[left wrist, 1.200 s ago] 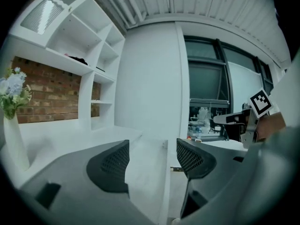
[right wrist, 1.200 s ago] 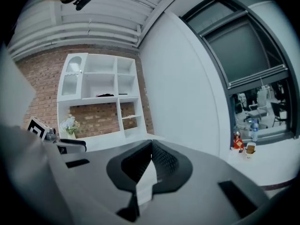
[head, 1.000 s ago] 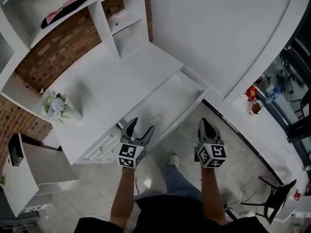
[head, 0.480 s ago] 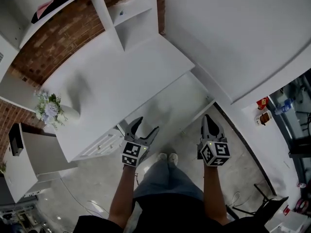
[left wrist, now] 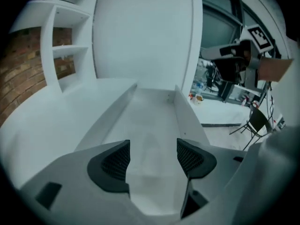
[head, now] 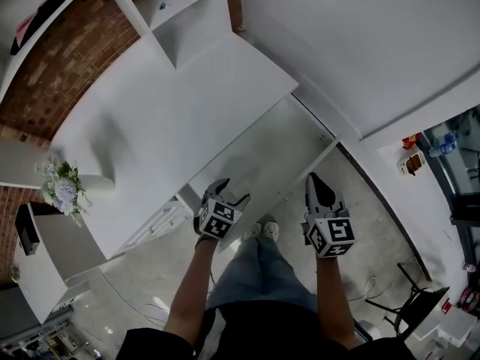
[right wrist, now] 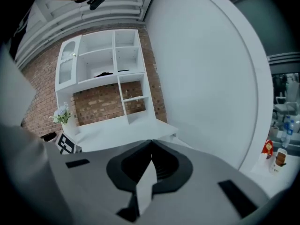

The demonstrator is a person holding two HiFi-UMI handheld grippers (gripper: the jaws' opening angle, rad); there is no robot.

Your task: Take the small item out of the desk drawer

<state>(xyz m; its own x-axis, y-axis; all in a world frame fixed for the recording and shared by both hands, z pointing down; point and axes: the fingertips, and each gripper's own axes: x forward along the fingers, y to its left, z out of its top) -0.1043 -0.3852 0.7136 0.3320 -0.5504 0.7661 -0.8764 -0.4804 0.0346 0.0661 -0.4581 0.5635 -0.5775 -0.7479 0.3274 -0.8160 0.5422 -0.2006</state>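
Observation:
The white desk point(head: 172, 118) has its drawer point(head: 274, 152) pulled out toward me. In the left gripper view the drawer point(left wrist: 150, 116) floor looks bare and white; no small item shows in it. My left gripper point(head: 231, 190) hangs open over the drawer's front edge, with nothing between its jaws point(left wrist: 152, 156). My right gripper point(head: 316, 178) is shut and empty, held beside the drawer's right front corner, over the floor. In the right gripper view its tips point(right wrist: 151, 144) meet, pointing at the desk and shelves.
A curved white wall point(head: 360, 43) rises right of the desk. Shelf cubbies point(head: 184, 21) stand at the desk's back against brick. A flower vase point(head: 64, 186) sits at the desk's left end. A second, smaller drawer front point(head: 157, 227) is left of my left gripper. My legs and shoes point(head: 262, 232) are below the drawer.
My left gripper has moved forward to the open drawer's front edge, still open. The right gripper stays shut beside it. My head has shifted closer over the desk.

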